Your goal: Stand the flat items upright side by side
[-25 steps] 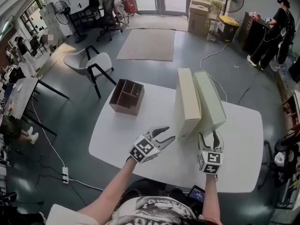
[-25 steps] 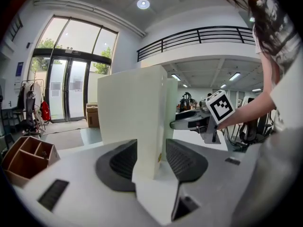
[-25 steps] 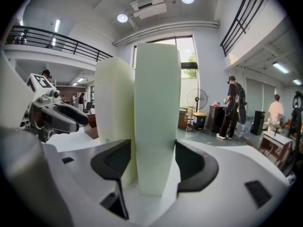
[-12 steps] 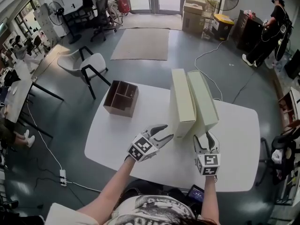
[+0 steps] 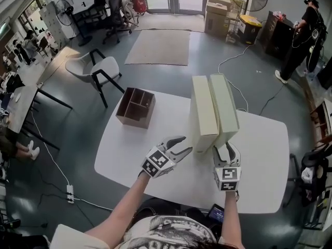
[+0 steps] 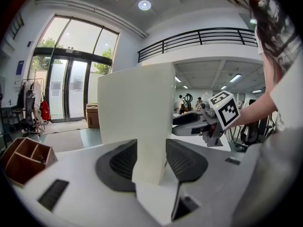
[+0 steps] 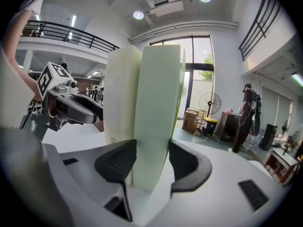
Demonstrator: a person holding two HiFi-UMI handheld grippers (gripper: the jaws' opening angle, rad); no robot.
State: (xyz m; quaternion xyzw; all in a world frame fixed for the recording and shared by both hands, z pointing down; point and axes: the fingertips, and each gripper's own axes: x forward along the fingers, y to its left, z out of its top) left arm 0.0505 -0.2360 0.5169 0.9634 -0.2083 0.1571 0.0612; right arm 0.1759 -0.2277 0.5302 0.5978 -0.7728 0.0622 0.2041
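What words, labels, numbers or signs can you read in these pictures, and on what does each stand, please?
None can be read.
cream box, green box: plain, no print.
left gripper, right gripper (its fingers have just been closing on the green box): cubes bear square black-and-white markers, no letters.
blue sign beside the glass doors: too blurred.
cardboard boxes: too small.

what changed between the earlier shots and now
The right gripper has just been closing its jaws onto the near end of the pale green box. That box leaned away to the right before and now stands upright, close beside the cream box. Unchanged: the left gripper is clamped on the cream box, and the brown organizer sits on the table.
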